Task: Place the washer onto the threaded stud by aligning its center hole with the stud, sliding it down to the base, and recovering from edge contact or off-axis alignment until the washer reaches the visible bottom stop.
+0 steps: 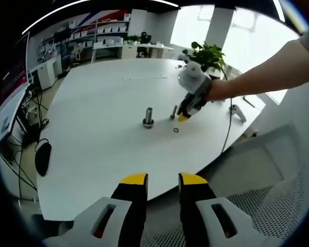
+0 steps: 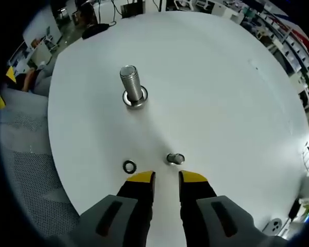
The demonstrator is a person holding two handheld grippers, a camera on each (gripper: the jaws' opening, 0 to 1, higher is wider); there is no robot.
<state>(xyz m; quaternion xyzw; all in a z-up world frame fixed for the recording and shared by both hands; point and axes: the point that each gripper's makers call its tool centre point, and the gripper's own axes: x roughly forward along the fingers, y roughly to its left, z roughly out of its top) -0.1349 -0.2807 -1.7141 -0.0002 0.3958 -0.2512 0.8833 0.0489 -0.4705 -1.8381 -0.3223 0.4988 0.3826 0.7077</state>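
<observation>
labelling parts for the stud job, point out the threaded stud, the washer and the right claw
threaded stud [image 2: 130, 80], right gripper view, on its threaded shaft
washer [image 2: 129, 166], right gripper view, on its ring
right claw [image 2: 167, 178], right gripper view, between its yellow tips

The left gripper [image 1: 162, 180] hung open off the desk [image 1: 103, 103] edge; the right gripper [image 1: 184, 116] hovered near the stud [image 1: 148, 118] and, probably, the washer [image 1: 175, 129].

An office or lab — white meeting table [image 1: 103, 103], shelving [image 1: 100, 31], desks [image 1: 144, 49], mesh chair [image 1: 268, 180].
</observation>
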